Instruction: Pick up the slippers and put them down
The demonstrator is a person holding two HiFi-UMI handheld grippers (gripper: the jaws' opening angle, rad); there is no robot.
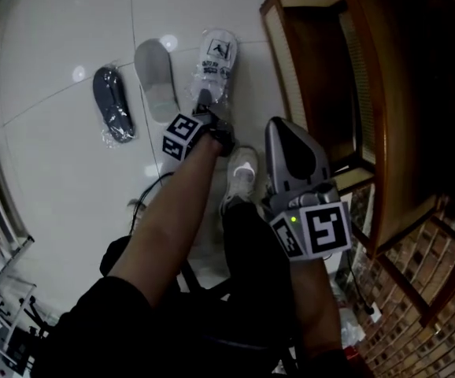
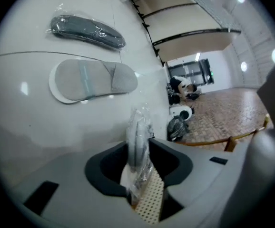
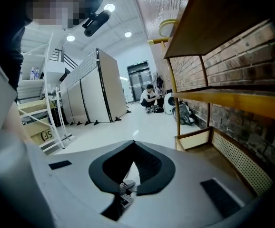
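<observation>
The left gripper (image 1: 206, 102) (image 2: 138, 152) has its jaws narrow, closed on one end of a white slipper (image 1: 216, 57) (image 2: 137, 134) sealed in a clear plastic bag. In the left gripper view the bagged slipper stands edge-on between the two dark pads, with the wrap pressed against both. In the head view the far part of this slipper lies on the white tiled floor (image 1: 54, 172).

A pale grey slipper (image 1: 157, 81) (image 2: 92, 80) lies sole up on the floor just beside the bagged one. A dark grey slipper (image 1: 113, 105) (image 2: 87, 31), also wrapped in clear plastic, lies beyond it. The two do not touch.

The right gripper (image 1: 281, 126) (image 3: 133, 161) has its jaw tips together and nothing between them. It hangs near a wooden rack (image 1: 353, 93) (image 3: 223, 103) set against a brick wall (image 3: 242, 46), well apart from the slippers. The person's white shoe (image 1: 243, 176) rests on the floor between the two grippers.
</observation>
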